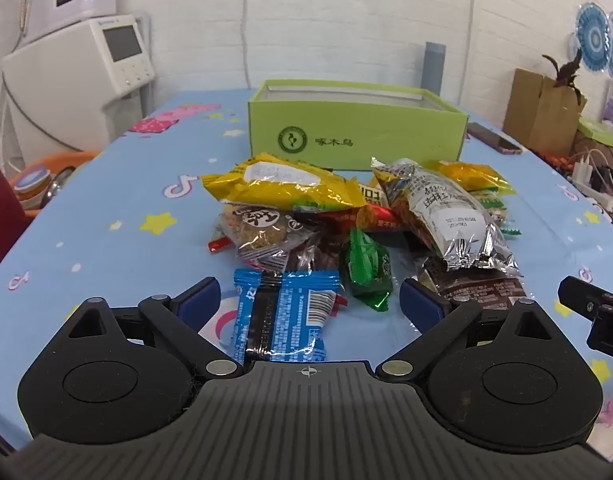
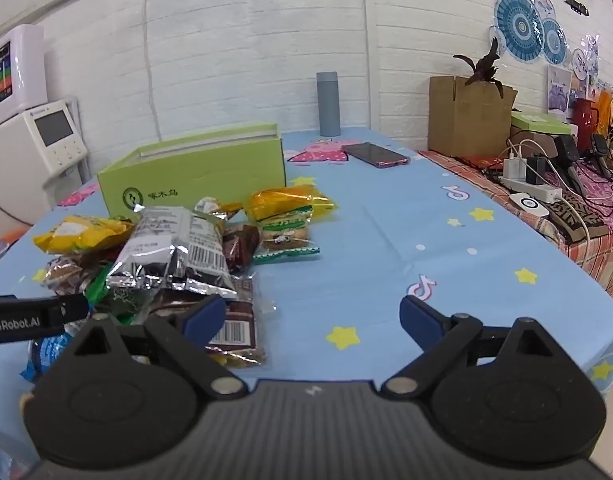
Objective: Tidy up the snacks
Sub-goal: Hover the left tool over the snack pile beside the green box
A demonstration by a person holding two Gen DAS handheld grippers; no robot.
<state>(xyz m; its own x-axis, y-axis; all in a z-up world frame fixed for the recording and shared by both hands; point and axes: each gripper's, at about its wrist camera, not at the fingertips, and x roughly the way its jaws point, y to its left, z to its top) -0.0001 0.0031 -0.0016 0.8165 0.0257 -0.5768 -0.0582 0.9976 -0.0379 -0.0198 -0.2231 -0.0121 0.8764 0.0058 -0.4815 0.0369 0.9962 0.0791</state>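
Note:
A pile of snack packets lies on the blue tablecloth in front of an open green box [image 1: 356, 128], which also shows in the right wrist view [image 2: 194, 172]. My left gripper [image 1: 310, 300] is open, its fingers either side of a blue wrapped biscuit pack [image 1: 284, 316], with a green candy pack [image 1: 366, 268] just ahead. Behind lie a yellow bag [image 1: 282, 186], a silver packet [image 1: 446, 216] and a round cake pack [image 1: 258, 228]. My right gripper [image 2: 312, 314] is open and empty over bare cloth, right of the pile; the silver packet [image 2: 174, 248] and a brown packet [image 2: 234, 320] lie by its left finger.
A phone [image 2: 374, 155] and a grey flask [image 2: 327, 104] lie behind the box. A cardboard box [image 2: 466, 116], power strip and cables [image 2: 534, 188] crowd a side table at right. A white appliance [image 1: 74, 76] stands at left. The left gripper's finger [image 2: 34, 316] shows at the right view's left edge.

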